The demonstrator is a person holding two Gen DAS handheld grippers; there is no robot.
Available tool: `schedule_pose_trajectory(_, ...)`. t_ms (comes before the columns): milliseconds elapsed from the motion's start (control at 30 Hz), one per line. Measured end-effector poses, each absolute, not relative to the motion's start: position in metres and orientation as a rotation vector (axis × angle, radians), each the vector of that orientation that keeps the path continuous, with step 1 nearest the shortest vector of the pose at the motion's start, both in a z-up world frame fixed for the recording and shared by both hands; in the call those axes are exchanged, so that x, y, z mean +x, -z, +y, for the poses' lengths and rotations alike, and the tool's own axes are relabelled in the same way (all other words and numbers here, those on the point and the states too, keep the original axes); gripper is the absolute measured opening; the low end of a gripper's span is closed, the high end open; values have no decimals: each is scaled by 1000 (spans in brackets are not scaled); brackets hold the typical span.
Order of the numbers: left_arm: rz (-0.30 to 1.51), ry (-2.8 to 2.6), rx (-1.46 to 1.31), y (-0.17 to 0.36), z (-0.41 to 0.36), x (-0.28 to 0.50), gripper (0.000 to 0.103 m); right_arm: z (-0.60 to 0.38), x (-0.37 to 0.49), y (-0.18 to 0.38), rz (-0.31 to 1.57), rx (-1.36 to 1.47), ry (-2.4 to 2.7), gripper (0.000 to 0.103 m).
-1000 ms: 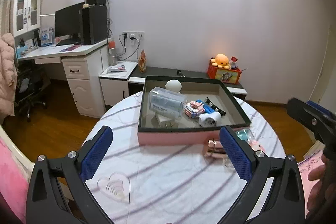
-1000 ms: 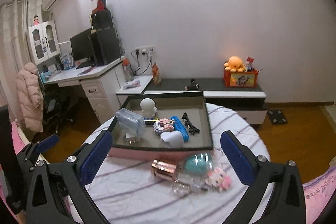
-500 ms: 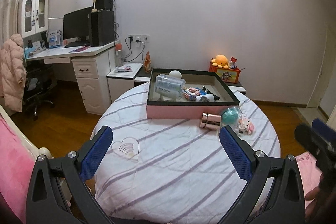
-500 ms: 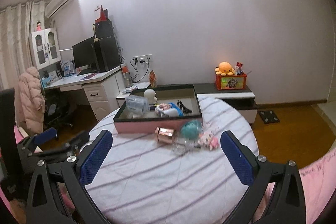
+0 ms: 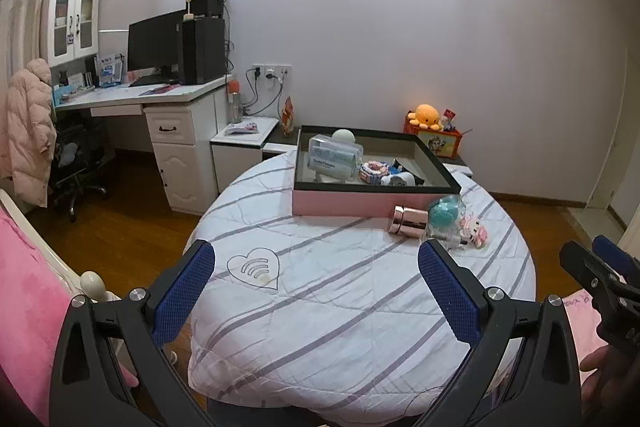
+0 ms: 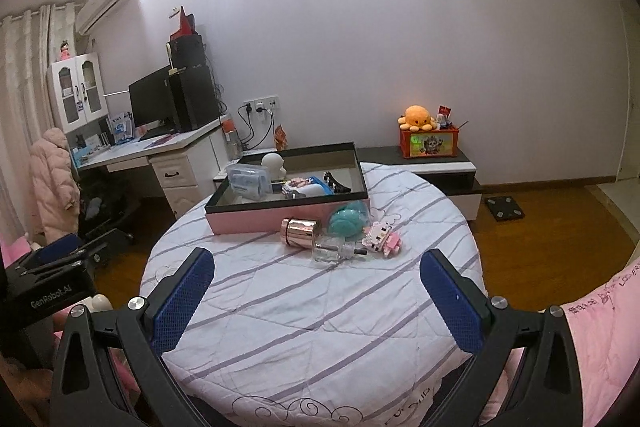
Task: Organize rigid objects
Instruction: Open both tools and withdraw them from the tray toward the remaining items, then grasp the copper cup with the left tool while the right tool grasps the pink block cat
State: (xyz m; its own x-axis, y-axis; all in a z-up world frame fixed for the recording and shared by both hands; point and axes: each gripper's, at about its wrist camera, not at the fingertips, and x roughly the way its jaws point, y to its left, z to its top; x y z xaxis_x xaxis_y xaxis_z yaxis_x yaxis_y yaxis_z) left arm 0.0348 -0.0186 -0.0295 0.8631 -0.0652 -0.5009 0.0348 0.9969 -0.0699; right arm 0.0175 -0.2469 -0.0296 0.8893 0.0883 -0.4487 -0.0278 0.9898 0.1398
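Holding left gripper (image 5: 316, 285) and right gripper (image 6: 316, 285) apart, empty, well short of the pink box (image 6: 260, 221). Awaiting sorting just right-front of box: copper jar (image 6: 301, 231), teal case (image 6: 347, 223), glass bottle (image 6: 334, 251), toy figure (image 6: 383, 239). Several items already lying inside.

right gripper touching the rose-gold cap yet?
Apart. The right wrist view shows the right gripper with jaws wide open and bare striped cloth between its fingertips and the cap, which lies farther off by the pink box.

Glossy rose-gold metal cap (image 6: 301, 231), clear glass bottle (image 6: 334, 253), quilted cloth table cover (image 6: 304, 307)
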Motion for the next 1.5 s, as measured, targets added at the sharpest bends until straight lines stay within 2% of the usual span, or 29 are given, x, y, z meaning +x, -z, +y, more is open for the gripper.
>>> schedule_pose_trajectory(433, 621, 123, -44, 62, -43, 70, 103, -260, 35, 52, 536, 135, -26, 103)
schedule_pose_trajectory(933, 769, 225, -42, 107, -107, 183, 103, -298, 124, 111, 729, 58, 43, 103)
schedule_pose_trajectory(1500, 852, 181, -18, 144, -143, 249, 103, -322, 204, 132, 799, 62, 36, 103)
